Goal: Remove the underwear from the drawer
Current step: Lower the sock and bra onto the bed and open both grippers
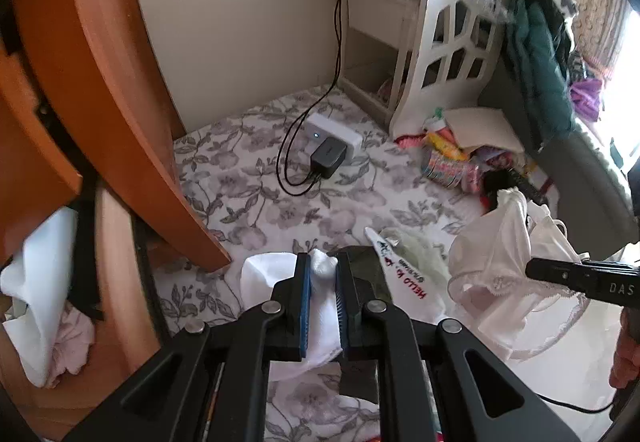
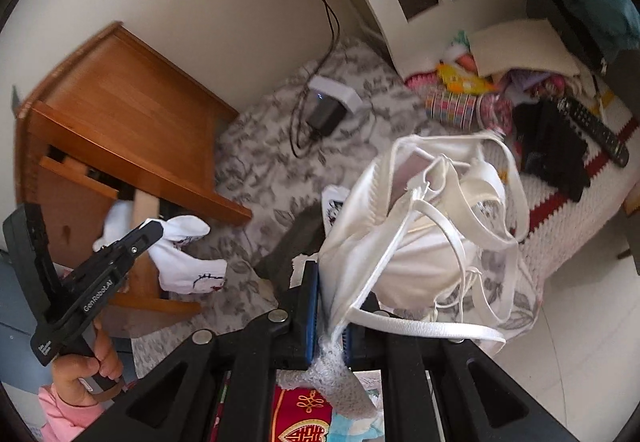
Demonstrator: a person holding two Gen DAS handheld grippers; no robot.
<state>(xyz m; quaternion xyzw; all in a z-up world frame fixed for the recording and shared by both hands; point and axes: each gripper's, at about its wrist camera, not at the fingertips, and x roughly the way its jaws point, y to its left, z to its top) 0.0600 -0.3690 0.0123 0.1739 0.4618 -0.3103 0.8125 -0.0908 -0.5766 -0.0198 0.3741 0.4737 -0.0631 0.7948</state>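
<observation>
In the left wrist view my left gripper is shut on a small white garment that hangs over the floral sheet. To the left is the wooden nightstand's open drawer, with white and pink clothes spilling out. At the right edge my right gripper is shut on white lacy underwear. In the right wrist view my right gripper pinches that white strappy underwear. My left gripper holds the white garment in front of the drawer.
A white printed piece and a dark cloth lie on the floral sheet. A power strip with a black charger and cables sits further back. A white shelf, colourful clutter, a remote and black cloth are to the right.
</observation>
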